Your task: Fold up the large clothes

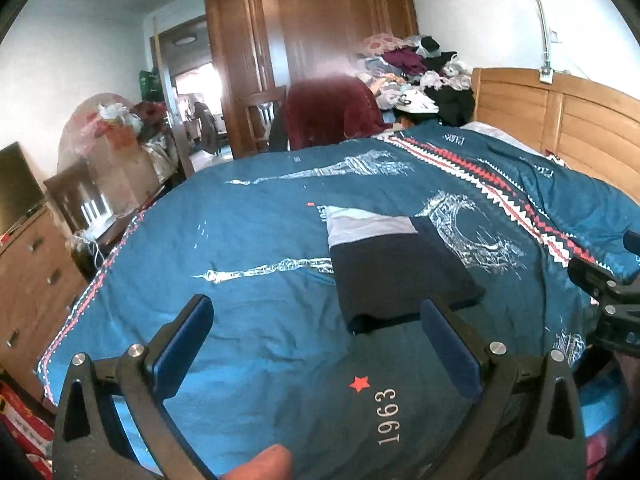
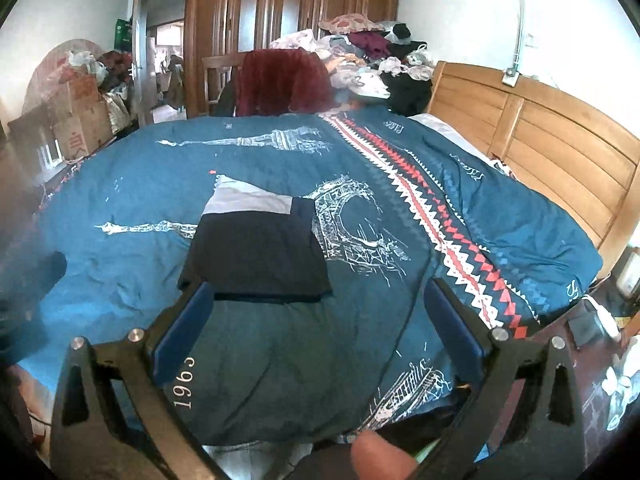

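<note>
A dark navy garment with a pale grey-white band (image 1: 396, 268) lies folded into a flat rectangle on the blue bedspread (image 1: 248, 240). It also shows in the right wrist view (image 2: 260, 248), on the bedspread (image 2: 520, 232). My left gripper (image 1: 316, 312) is open and empty, held above the bed just short of the garment's near edge. My right gripper (image 2: 320, 300) is open and empty, also just short of the garment's near edge. The right gripper's body shows at the right edge of the left wrist view (image 1: 604, 296).
A wooden headboard (image 2: 540, 140) stands at the right. A heap of loose clothes (image 2: 372, 56) lies at the far side. A chair with a maroon garment (image 2: 280, 80) and a wardrobe (image 1: 304, 40) stand behind. Boxes (image 2: 76, 120) and a dresser (image 1: 28, 280) are at the left.
</note>
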Available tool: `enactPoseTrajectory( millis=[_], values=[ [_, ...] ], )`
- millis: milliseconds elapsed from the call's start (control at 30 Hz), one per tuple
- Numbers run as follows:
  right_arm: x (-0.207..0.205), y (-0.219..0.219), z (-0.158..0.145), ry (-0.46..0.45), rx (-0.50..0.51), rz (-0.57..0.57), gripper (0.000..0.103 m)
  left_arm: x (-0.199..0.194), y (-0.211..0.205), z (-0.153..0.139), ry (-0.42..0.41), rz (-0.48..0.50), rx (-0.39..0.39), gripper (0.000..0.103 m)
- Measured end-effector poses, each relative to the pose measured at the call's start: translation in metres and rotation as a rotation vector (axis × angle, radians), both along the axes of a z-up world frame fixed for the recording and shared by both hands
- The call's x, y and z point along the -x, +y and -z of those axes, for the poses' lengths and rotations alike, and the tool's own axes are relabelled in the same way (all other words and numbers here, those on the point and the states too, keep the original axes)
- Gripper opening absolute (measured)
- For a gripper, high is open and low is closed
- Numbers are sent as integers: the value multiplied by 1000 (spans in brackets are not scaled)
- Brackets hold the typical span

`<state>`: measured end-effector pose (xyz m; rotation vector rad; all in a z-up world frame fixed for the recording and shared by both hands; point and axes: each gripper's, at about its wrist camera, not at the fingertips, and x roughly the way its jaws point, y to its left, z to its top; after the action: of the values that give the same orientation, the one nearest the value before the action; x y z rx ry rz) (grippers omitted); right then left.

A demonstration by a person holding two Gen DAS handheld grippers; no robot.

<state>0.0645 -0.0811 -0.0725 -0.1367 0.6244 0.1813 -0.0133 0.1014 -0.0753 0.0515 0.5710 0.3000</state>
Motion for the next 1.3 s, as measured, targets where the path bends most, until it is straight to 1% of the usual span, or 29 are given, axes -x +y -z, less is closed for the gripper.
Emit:
enactPoseTrajectory(
  millis=[67, 233, 433, 733, 1000, 1133, 1300],
  values=[
    [2, 2, 0, -1, 1, -2, 103, 1, 1, 2, 13, 1, 16, 103],
    [5, 5, 2, 7, 4, -2, 103, -1, 2, 7, 24, -12, 7, 103],
    [2, 7, 8, 38, 2, -1, 103, -4, 4, 15, 50, -24, 1, 103],
    [-1, 5, 13, 77, -13, -4, 103, -5, 1, 15, 47, -49, -46, 103],
    [1, -4, 18, 106, -35, -2, 103, -5, -6, 20, 70, -31, -60, 103],
    [2, -5, 24, 118, -30, -3, 103, -5, -6, 22, 74, -29, -59, 103],
    [3, -4, 32, 135, -18, -4, 103, -9, -7, 31, 97, -22, -56, 103]
  ],
)
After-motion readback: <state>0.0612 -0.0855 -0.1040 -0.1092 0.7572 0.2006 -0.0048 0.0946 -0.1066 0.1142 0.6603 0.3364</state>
